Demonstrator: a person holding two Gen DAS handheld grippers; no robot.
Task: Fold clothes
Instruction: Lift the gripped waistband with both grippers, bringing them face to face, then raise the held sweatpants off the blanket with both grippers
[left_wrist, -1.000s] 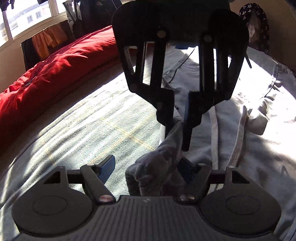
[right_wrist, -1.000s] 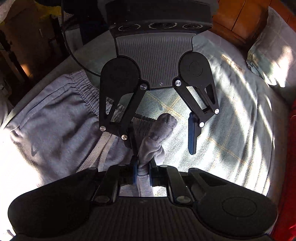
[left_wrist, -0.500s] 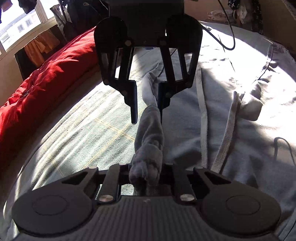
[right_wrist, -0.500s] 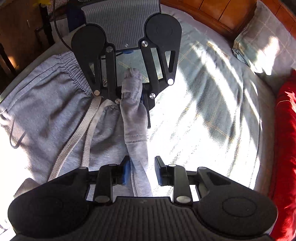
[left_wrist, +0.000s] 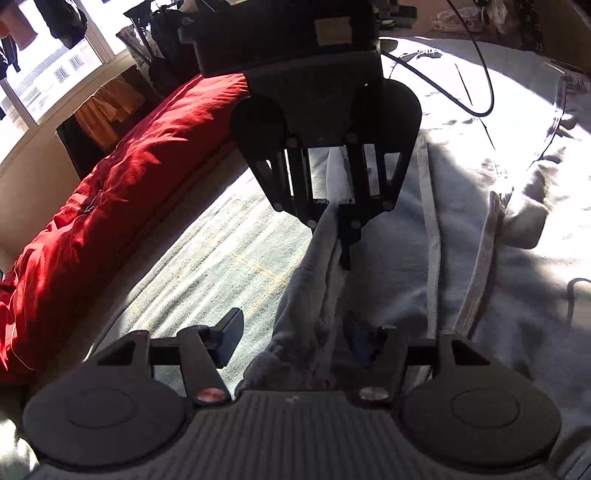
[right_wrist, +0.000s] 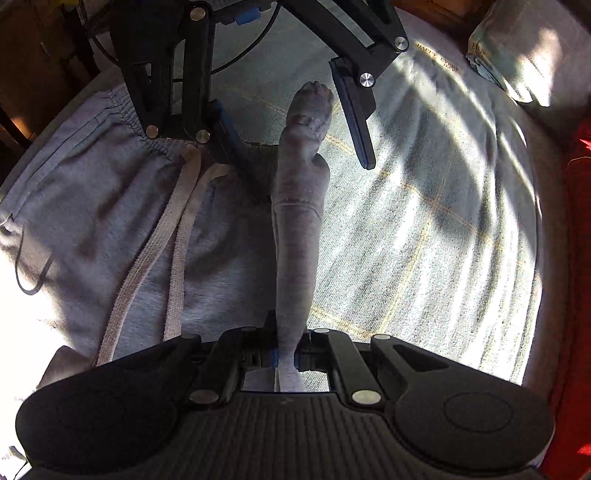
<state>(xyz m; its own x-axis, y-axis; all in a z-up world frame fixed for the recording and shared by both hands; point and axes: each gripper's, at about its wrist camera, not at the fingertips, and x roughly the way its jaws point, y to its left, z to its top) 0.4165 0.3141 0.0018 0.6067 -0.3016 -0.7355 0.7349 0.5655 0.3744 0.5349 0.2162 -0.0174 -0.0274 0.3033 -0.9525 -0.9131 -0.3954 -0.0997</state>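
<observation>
A long grey sock hangs stretched between my two grippers above the bed. At the bottom of the right wrist view, my right gripper is shut on one end of it. The sock's other end lies loose between the fingers of my left gripper, whose jaws are opening and whose pads stand clear of it. Across from that camera the right gripper pinches the sock. Grey sweatpants with pale drawstrings lie flat on the bed beneath.
The checked bed sheet stretches to one side of the sock. A red duvet runs along the bed's edge below a window. A pillow sits at the head end. A black cable loops over the pale cover.
Half a second ago my left gripper was shut on the sock and the right one stood open around it. Now the right is shut on it and the left has opened.
</observation>
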